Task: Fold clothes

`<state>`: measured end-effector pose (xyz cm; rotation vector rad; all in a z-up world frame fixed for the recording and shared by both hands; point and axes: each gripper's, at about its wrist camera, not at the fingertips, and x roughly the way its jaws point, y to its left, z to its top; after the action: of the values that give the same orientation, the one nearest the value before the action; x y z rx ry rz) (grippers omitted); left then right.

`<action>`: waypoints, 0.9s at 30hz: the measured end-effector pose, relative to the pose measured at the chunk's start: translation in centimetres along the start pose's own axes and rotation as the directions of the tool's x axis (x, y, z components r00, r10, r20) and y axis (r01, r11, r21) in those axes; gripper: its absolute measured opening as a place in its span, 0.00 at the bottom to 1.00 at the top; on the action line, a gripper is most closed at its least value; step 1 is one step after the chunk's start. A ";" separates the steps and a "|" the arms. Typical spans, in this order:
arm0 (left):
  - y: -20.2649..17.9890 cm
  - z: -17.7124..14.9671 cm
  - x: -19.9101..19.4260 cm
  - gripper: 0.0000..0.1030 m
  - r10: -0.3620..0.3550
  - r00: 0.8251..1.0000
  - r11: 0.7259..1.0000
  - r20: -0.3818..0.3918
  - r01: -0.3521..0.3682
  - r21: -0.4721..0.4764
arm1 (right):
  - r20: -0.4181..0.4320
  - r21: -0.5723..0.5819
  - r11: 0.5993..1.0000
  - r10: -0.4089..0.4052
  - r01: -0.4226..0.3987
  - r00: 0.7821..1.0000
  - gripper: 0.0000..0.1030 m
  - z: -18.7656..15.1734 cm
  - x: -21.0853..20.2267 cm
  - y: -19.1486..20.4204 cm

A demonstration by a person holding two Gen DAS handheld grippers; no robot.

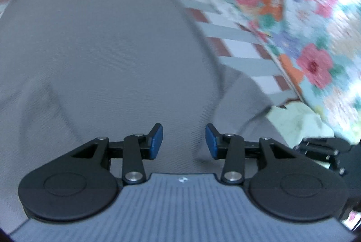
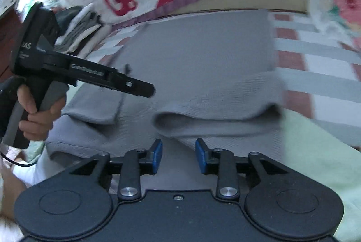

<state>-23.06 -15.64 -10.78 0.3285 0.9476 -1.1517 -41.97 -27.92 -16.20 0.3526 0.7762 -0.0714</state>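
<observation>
Left wrist view: the left claw (image 1: 183,144) gapes wide, empty, with the grey garment (image 1: 101,57) spread on the bed just ahead.

Right wrist view: the right claw (image 2: 178,156) is likewise parted and empty; the folded sleeve (image 2: 216,113) lies directly ahead and could spring open if nudged.

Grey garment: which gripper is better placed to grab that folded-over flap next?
Right, probably. The right gripper is open with the flap of the grey garment just ahead of its fingers. The left gripper, also open, faces only flat cloth.
</observation>
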 end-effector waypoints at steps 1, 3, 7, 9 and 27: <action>-0.2 0.1 0.0 0.40 -0.002 1.000 1.000 0.004 0.002 0.018 | 0.009 0.000 0.999 -0.047 0.047 0.999 0.38 -0.4 -1.0 -0.2; -0.7 0.3 0.0 0.43 -0.008 1.000 0.998 0.006 0.007 0.057 | 0.010 -0.052 0.989 -0.139 0.140 0.990 0.38 -1.4 -2.4 -0.2; -3.5 0.1 1.2 0.45 -0.033 0.998 0.983 -0.055 0.043 0.178 | -0.005 -0.055 0.976 -0.212 0.212 0.977 0.38 -3.1 -3.6 -0.5; -4.3 0.0 1.4 0.50 -0.051 0.996 0.977 -0.072 0.064 0.202 | -0.005 -0.058 0.966 -0.251 0.251 0.968 0.38 -3.8 -3.7 -0.6; 3.2 1.5 1.6 0.07 -0.220 0.968 0.883 0.118 0.249 -0.397 | 0.044 0.124 0.950 -0.295 0.288 0.954 0.22 -4.0 -0.8 -3.9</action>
<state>-19.39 -16.26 -11.87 -0.1717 1.1615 -1.1403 -45.98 -30.28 -19.40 0.3419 0.7600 -0.4058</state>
